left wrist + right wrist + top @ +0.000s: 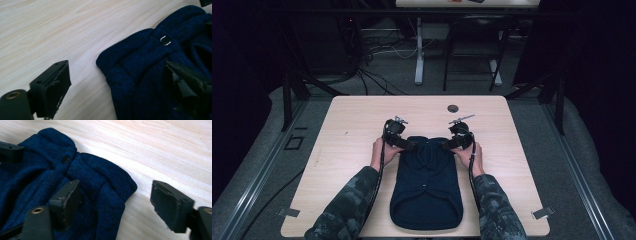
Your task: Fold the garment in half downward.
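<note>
A: Starting on the left: the left hand lies low on the table, sleeve running in from the bottom edge, wrist turned inward so the left gripper aims at the sweater's far left corner.

B: And its fingers?

A: Apart. In the left gripper view one finger sits over bare table, just beside the knit, and the other finger is over the sweater itself. The folded corner of the fabric lies between them, not pinched.

B: Where's the sweater, then?

A: Flat in the middle of the table, dark blue, running from between the two grippers down towards the person's edge. There's a small shiny snap on the band near the top, and bunched cloth beyond it.

B: Over to the right side.

A: A mirror of the left. The right hand rests on the table, forearm angled in from the bottom, and the right gripper points inward at the sweater's far right corner.

B: Fingers there?

A: Spread as well. In the right gripper view one finger hovers over the sweater and the other finger over pale table; the rounded corner of the knit sits in the gap between them. A dark snap shows on the band. Whether the fingers touch the cloth, I can't tell.

B: Anything else on the table?

A: A small round dark hole near the far edge, beyond the right gripper.
</note>
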### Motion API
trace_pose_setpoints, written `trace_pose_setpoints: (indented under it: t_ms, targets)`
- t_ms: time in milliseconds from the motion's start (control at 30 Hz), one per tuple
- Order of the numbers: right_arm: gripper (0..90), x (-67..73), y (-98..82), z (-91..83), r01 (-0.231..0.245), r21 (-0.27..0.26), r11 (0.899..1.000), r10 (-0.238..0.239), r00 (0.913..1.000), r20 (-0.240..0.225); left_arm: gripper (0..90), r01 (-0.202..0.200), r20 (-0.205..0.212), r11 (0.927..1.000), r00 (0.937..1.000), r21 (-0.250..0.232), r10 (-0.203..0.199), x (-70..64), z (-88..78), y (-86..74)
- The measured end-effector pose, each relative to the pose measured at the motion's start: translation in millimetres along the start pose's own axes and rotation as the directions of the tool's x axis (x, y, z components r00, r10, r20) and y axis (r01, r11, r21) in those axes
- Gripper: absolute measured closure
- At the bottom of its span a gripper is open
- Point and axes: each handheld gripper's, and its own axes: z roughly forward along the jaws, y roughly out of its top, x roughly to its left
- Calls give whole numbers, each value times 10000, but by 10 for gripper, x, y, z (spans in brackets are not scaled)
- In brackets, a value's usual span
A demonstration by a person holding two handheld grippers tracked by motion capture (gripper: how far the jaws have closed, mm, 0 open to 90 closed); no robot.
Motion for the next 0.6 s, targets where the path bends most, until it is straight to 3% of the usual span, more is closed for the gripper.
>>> trace_pose_setpoints:
  t_ms: [133, 333, 600]
  targets:
    - [355, -26, -16, 15, -270, -169, 9995, 267, 9994, -215, 155, 123, 246, 9999, 9996, -73, -121, 11, 60, -26]
    - [461, -2, -11, 53, -16, 75, 10000, 18, 9996, -284, 211, 69, 322, 10000, 9995, 44, -70, 4, 112, -60]
    - [537, 2, -19, 83, 121, 273, 9996, -109, 9991, -417, 264, 1, 425, 9999, 9991, 113, -6, -2, 138, -76]
